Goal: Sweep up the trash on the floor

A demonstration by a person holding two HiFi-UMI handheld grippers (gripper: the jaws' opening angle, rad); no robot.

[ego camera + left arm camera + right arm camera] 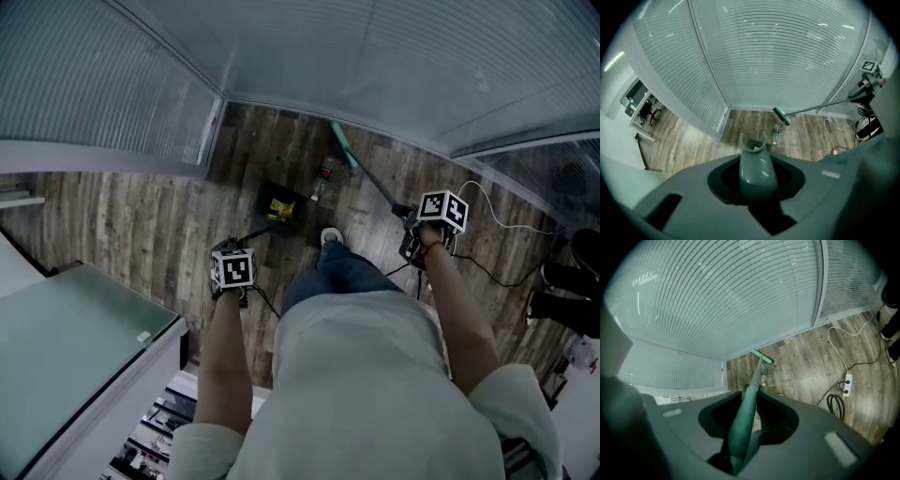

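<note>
Left gripper (232, 272): clamped on the grey dustpan handle (757, 168), which stands upright between its jaws and ends in a forked clip at the top.
Right gripper (427, 232): closed round the broom shaft (743, 420), which runs out slantwise from between the jaws towards the floor.
Broom head (343, 146): teal, down on the floor (122, 225) close to the corner where the two blind-covered walls meet.
Dustpan (272, 190): dark, resting on the floor ahead of the person's shoe (331, 236) and to the left of the broom head.
Trash in pan: a yellow scrap (281, 208) lies inside the dustpan.
Trash on floor: a small clear bottle (324, 178) lies on the boards between the broom head and the dustpan, just beside the bristles. It may be touching them, but the view is too small to be sure.
Same bottle, other views: in the left gripper view it shows under the broom head (776, 133); in the right gripper view it sits next to the shaft's far end (763, 376).
Cable (511, 225): a white lead loops over the floor on the right, well apart from the trash.
Power strip (846, 383): white, on the floor to the right, with a coil of dark cord beside it.
</note>
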